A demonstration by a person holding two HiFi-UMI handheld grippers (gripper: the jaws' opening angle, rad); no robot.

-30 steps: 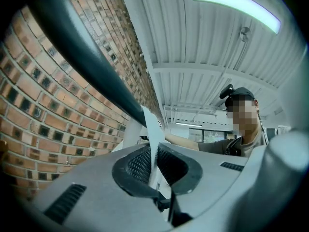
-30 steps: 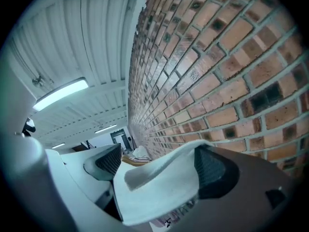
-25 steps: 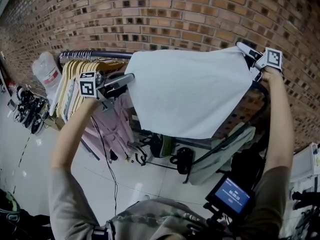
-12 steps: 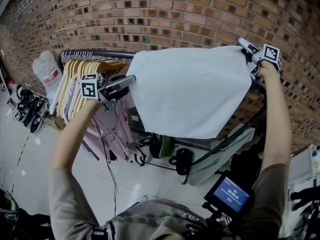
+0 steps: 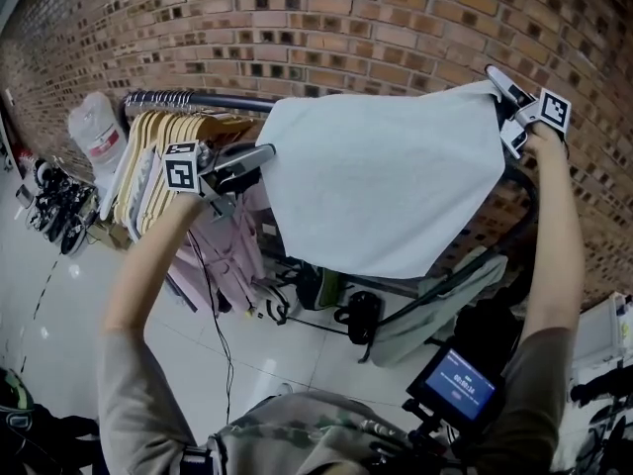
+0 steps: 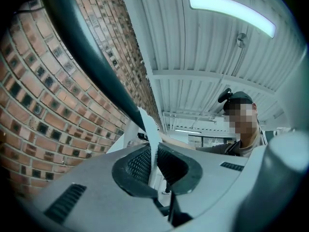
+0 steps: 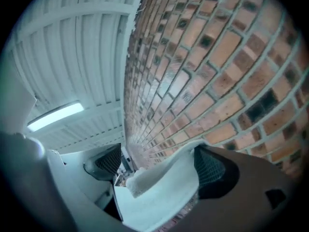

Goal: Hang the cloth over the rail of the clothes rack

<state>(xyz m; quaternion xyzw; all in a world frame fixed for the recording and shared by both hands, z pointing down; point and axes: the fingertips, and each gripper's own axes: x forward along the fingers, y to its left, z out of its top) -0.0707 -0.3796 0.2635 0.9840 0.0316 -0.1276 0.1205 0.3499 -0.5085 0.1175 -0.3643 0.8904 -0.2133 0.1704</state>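
The cloth (image 5: 386,191), pale and plain, is stretched out flat between the two hand-held grippers, its top edge running from one to the other and the rest hanging in a wide sheet below them, narrowing to a corner at the bottom. The left hand-held gripper (image 5: 265,154) has its jaws brought close together on the thin edge of the cloth, which stands up straight between its ribbed pads. The right hand-held gripper (image 5: 500,102), raised a little higher than the left one, holds the opposite top corner; its jaws stand farther apart, with a thick bunched fold of cloth filling the space between them. The dark rail (image 5: 213,100) runs just beyond the left hand-held gripper's jaws and passes behind the top of the cloth; whether the cloth touches it cannot be told. On the outer side of the left hand-held gripper a row of wooden hangers (image 5: 163,151) hangs on the rail, and pink clothes (image 5: 226,250) hang beneath that gripper. A brick wall (image 5: 326,28) rises close beyond both grippers. Well below the left one, shoes (image 5: 59,221) lie on the floor (image 5: 59,305).
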